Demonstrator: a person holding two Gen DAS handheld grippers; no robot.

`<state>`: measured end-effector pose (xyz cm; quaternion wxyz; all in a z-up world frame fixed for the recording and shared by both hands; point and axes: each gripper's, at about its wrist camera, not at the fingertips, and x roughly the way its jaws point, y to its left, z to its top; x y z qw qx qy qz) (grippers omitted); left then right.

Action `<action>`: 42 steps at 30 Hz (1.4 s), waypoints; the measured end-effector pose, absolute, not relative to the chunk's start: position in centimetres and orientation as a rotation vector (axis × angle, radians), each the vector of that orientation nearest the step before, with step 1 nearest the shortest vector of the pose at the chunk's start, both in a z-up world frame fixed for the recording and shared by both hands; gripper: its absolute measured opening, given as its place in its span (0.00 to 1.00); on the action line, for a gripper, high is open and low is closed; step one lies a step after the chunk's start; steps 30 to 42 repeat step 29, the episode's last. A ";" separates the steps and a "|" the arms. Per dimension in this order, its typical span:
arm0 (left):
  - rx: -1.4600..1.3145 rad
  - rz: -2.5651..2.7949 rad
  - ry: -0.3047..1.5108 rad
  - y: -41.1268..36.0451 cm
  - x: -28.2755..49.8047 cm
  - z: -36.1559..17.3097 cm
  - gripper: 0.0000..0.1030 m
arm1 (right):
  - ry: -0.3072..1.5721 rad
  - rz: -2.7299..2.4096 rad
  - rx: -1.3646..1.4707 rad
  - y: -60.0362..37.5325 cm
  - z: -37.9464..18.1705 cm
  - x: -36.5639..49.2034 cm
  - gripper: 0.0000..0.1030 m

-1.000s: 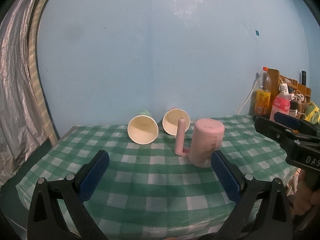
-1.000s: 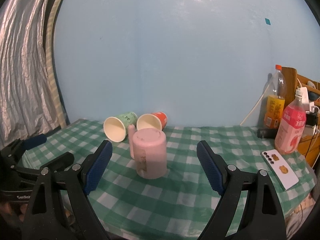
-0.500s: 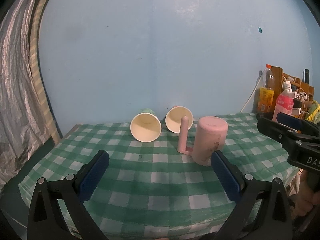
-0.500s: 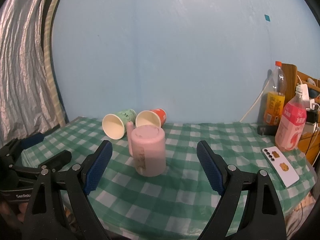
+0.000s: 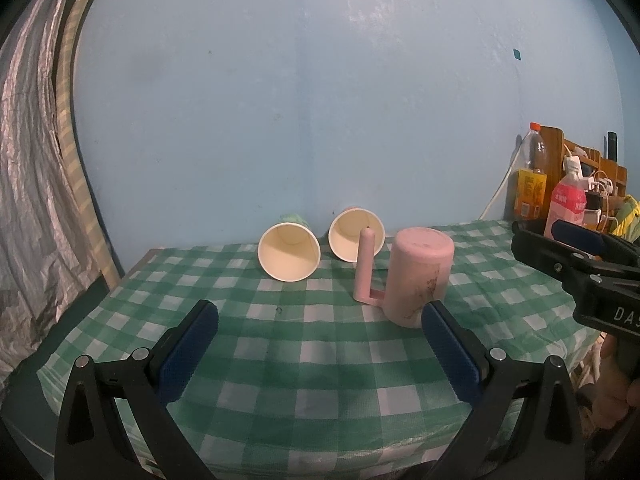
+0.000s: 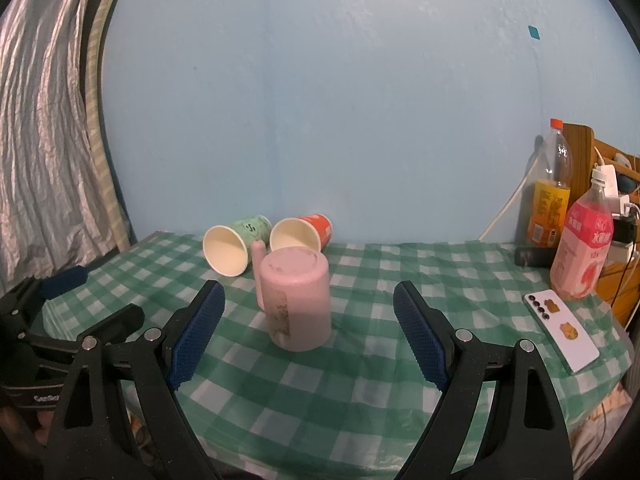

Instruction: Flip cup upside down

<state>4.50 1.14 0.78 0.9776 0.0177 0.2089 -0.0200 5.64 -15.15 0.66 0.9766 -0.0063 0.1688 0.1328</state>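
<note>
Claw first, from the left wrist view: the left claw [image 5: 318,350] is held wide open above the near edge of the green-and-white checked surface [image 5: 280,384], gripping nothing, and is kept well back from everything, presumably so the cups are left undisturbed. Beyond its right pad, the pink plastic cup with the straight side handle [image 5: 418,276] is seen standing mouth-down, flat base uppermost, its handle pointed left. A worn, speckled patch is noted on its side wall. Behind it, two paper cups are found lying on their sides, mouths turned toward the camera: a green-printed paper cup [image 5: 289,252] and an orange paper cup [image 5: 356,234]. At the right edge, the right claw [image 5: 576,246] is seen side-on, and its spread cannot be told here.

Over to the right wrist view: the right claw [image 6: 308,334] is shown fully open and empty, with the pink cup framed between its pads but untouched, well apart from both. Judged from this, the flip looks already done. A white phone [image 6: 562,330] is spotted flat at the right, beside a pink drink bottle [image 6: 580,256].
</note>
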 end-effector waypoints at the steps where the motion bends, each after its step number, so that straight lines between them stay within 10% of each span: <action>1: 0.036 -0.041 0.422 1.1 4.5 0.8 1.00 | 0.341 0.267 -0.013 -15.2 0.7 5.6 0.83; 42: 0.031 -0.044 0.429 1.1 4.7 0.5 1.00 | 0.351 0.271 -0.017 -15.1 0.4 5.7 0.83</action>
